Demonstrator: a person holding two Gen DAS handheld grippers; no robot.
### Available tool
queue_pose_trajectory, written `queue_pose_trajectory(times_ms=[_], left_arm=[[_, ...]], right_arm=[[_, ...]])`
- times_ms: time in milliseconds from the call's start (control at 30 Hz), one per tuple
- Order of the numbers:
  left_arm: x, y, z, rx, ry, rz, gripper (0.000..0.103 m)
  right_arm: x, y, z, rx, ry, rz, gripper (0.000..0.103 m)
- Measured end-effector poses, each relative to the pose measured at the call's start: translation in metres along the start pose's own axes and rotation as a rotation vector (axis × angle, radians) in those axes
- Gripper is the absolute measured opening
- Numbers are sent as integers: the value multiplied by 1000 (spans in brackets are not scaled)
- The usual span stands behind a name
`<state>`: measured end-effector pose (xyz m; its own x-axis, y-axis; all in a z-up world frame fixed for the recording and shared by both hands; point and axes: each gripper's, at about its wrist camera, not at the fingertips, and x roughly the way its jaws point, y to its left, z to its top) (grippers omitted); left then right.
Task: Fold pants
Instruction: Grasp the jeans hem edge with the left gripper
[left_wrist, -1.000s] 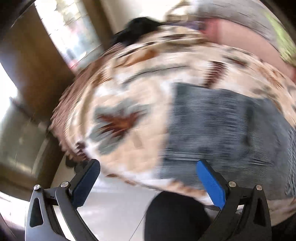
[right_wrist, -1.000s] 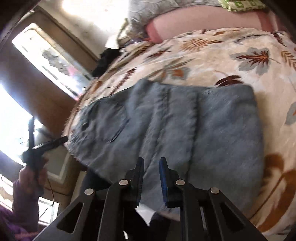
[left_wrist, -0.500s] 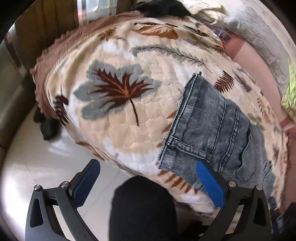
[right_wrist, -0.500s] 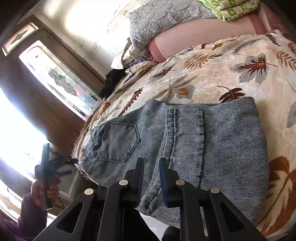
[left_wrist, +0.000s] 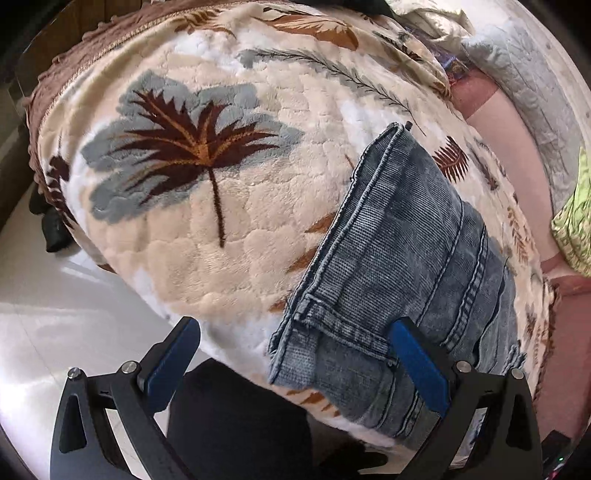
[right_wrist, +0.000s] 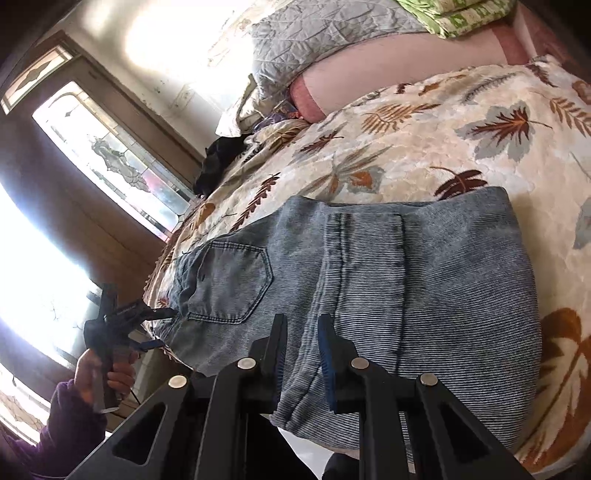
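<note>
Two grippers noted: right gripper (right_wrist: 301, 350) pinches the jeans (right_wrist: 369, 288); left gripper (left_wrist: 295, 354) gapes. We advise clamping the 3 o'clock waistband squarely.

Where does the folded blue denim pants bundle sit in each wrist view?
Left wrist view: folded blue denim pants lie right of centre, running down to the lower right, on the leaf-print blanket.
Right wrist view: they fill the centre and lower middle, back pocket to the left.
Shared landmark: the green patterned cloth beyond the blanket.
</note>
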<state>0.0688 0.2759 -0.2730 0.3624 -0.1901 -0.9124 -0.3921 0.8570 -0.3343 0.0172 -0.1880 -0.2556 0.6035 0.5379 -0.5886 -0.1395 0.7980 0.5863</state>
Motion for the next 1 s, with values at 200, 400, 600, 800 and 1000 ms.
queue_pose_trajectory(times_ms=[200, 400, 600, 800, 1000], left_arm=[[0, -11, -1, 35, -1, -18, 80], [3, -29, 1, 72, -20, -13, 63], [1, -26, 1, 73, -37, -6, 50], [-10, -23, 1, 105, -67, 18, 30], [-23, -35, -3, 152, -120, 44, 23]], right_arm=[[3, -6, 2, 25, 9, -4, 20], [3, -11, 3, 54, 7, 3, 20], [2, -14, 3, 67, 5, -3, 20], [1, -15, 3, 75, 4, -6, 20], [-1, -16, 3, 78, -2, -9, 20]])
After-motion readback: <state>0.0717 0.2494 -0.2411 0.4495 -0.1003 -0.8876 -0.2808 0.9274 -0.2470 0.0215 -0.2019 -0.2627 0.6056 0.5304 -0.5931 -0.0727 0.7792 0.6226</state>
